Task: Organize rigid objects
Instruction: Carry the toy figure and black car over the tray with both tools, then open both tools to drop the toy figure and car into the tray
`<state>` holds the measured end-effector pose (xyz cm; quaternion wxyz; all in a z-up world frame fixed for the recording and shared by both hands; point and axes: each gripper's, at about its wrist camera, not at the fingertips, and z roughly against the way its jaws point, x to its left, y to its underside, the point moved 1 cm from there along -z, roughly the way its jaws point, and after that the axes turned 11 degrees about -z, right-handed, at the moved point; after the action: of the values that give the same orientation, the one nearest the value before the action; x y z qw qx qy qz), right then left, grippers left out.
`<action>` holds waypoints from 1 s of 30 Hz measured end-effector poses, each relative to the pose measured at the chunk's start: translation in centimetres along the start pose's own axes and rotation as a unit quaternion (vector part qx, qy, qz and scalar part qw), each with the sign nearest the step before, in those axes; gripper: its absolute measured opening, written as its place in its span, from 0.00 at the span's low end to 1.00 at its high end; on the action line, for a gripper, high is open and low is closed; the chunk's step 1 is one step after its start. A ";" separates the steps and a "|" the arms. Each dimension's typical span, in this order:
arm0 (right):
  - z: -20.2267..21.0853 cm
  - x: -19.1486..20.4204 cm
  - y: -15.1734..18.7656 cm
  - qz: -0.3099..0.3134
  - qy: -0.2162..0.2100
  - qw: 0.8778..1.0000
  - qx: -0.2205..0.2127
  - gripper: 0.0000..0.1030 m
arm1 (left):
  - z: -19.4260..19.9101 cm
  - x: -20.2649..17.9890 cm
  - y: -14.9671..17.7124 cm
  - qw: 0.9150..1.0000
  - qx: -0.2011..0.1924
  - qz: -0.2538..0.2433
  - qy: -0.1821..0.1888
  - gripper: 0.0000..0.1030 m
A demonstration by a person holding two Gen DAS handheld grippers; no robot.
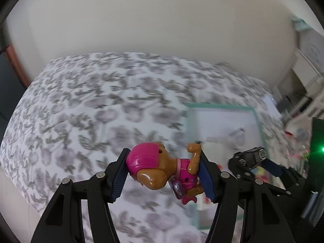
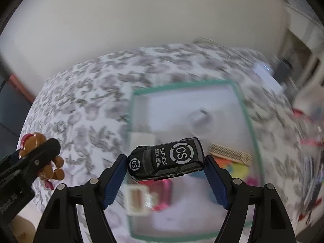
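Left wrist view: my left gripper (image 1: 163, 172) clamped the toy dog (image 1: 162, 169); my right gripper (image 2: 166, 174) clamped the toy car (image 2: 166, 159).
Both toys hung above the box (image 2: 246, 121); they looked light, hard and slick, so I judged end-to-end pinching safest.

1. Left gripper (image 1: 164, 170): angled steeply down, jaws partly spread, blue pads (image 1: 119, 179) pressed on both ends of the pink pup figure (image 1: 160, 168), which is held sideways.
2. Right gripper (image 2: 165, 179): angled steeply down, jaws wider, clamped end to end on the black toy car (image 2: 166, 160).
3. Relative to the green-rimmed box (image 2: 246, 119): right gripper over it, left gripper just beside its left edge.
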<state>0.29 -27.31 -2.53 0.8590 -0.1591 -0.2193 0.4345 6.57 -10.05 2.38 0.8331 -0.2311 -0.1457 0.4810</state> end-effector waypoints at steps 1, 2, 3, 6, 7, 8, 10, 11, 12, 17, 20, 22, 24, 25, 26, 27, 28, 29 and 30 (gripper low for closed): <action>0.2 -1.0 0.2 -0.006 0.005 1.000 0.001 0.77 | 0.1 -1.2 0.1 1.000 0.002 -0.008 0.006 0.63; 0.4 -2.1 0.5 -0.010 0.010 1.000 0.000 0.77 | 0.1 -2.0 0.2 1.000 0.004 -0.012 0.011 0.63; 0.6 -2.8 0.6 -0.011 0.015 1.000 -0.001 0.77 | -0.1 -3.3 0.4 1.000 0.006 -0.021 0.018 0.63; 0.7 -5.5 1.0 -0.015 0.036 0.999 -0.001 0.77 | -0.6 -6.2 0.5 0.998 0.015 -0.049 0.023 0.63; 0.8 -6.3 1.2 -0.019 0.039 0.999 0.001 0.77 | -0.8 -6.9 0.6 0.998 0.018 -0.054 0.024 0.63; 0.7 -6.9 1.2 -0.023 0.041 0.999 0.003 0.77 | -1.1 -7.6 0.6 0.998 0.020 -0.059 0.026 0.63; 0.4 -7.8 1.5 -0.031 0.041 0.999 0.009 0.77 | -1.6 -8.9 0.7 0.997 0.027 -0.068 0.033 0.63; 0.1 -8.2 1.8 -0.032 0.040 0.999 0.013 0.77 | -1.9 -9.4 0.8 0.997 0.030 -0.070 0.035 0.63; 0.0 -8.3 2.0 -0.031 0.041 0.999 0.015 0.77 | -2.3 -9.9 0.9 0.996 0.034 -0.072 0.035 0.63; -0.7 -8.4 2.7 -0.026 0.043 0.999 0.021 0.77 | -3.7 -10.8 1.2 0.995 0.048 -0.064 0.058 0.63; -0.8 -8.2 3.0 -0.025 0.044 0.998 0.023 0.77 | -4.3 -11.0 1.6 0.995 0.054 -0.063 0.060 0.63; -0.8 -8.2 3.1 -0.026 0.044 0.998 0.024 0.77 | -4.7 -10.9 1.8 0.995 0.055 -0.061 0.060 0.63; -0.8 -8.2 3.3 -0.029 0.041 0.998 0.027 0.77 | -5.0 -10.8 2.1 0.994 0.062 -0.057 0.074 0.63; -0.7 -8.3 3.4 -0.030 0.038 0.998 0.029 0.77 | -5.0 -10.7 2.2 0.993 0.063 -0.055 0.081 0.64; -0.7 -8.3 3.5 -0.033 0.036 0.998 0.031 0.77 | -5.1 -10.6 2.3 0.993 0.063 -0.053 0.086 0.65; -0.7 -8.4 3.7 -0.034 0.039 0.998 0.032 0.78 | -5.1 -10.4 2.5 0.993 0.063 -0.050 0.090 0.69; -0.7 -8.4 3.8 -0.035 0.041 0.998 0.033 0.78 | -5.2 -10.3 2.7 0.993 0.063 -0.048 0.092 0.75; -0.6 -8.5 3.9 -0.037 0.041 0.998 0.034 0.78 | -5.2 -10.1 2.8 0.993 0.064 -0.045 0.091 0.75; -0.6 -8.6 4.1 -0.039 0.039 0.998 0.036 0.79 | -5.1 -9.9 3.0 0.993 0.064 -0.043 0.090 0.75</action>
<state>-6.72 -32.03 -6.99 0.8884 -0.1359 -0.1759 0.4017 1.87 -18.60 -3.76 0.8761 -0.2130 -0.0487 0.4298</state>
